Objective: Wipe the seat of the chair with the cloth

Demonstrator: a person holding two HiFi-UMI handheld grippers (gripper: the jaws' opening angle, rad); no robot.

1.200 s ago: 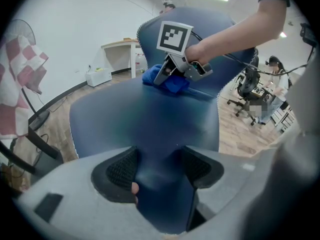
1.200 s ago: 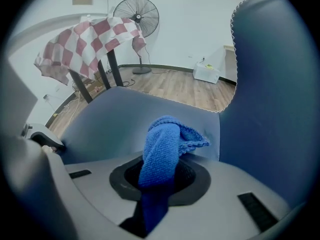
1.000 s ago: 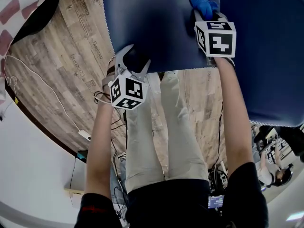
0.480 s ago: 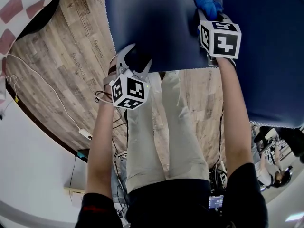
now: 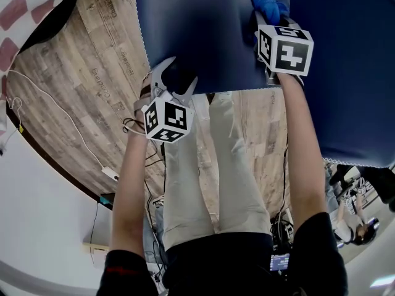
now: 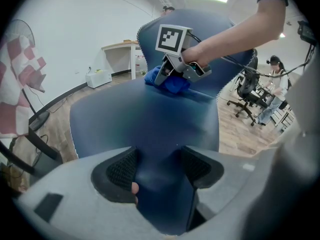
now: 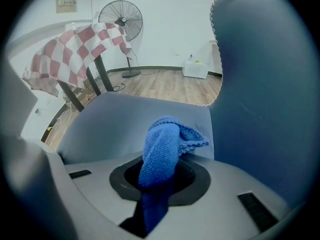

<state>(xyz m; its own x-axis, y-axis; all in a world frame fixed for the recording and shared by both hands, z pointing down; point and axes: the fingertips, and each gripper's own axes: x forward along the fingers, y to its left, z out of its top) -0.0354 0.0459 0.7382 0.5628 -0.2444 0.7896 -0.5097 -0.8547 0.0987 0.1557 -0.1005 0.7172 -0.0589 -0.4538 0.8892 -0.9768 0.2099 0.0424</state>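
The dark blue chair seat (image 5: 203,36) fills the top of the head view, and its backrest (image 5: 345,73) rises at the right. My right gripper (image 5: 265,17) is shut on a bunched bright blue cloth (image 5: 266,4) and presses it onto the seat close to the backrest. In the right gripper view the cloth (image 7: 162,149) sticks out from between the jaws over the seat (image 7: 125,124). My left gripper (image 5: 176,79) sits at the seat's front edge. In the left gripper view its pads (image 6: 122,170) clamp that edge (image 6: 155,179), with the right gripper (image 6: 162,79) and cloth (image 6: 172,83) farther along the seat.
A red-and-white checked cloth (image 7: 75,49) hangs over a stand to the left, beside a standing fan (image 7: 120,19). A white cable (image 5: 62,113) runs across the wooden floor. Office chairs (image 6: 247,84) and a person stand beyond the chair, and my legs (image 5: 210,165) are below the seat's front.
My right gripper has slid a little to the right with the cloth, toward the backrest. The left gripper has stayed at the seat's front edge.
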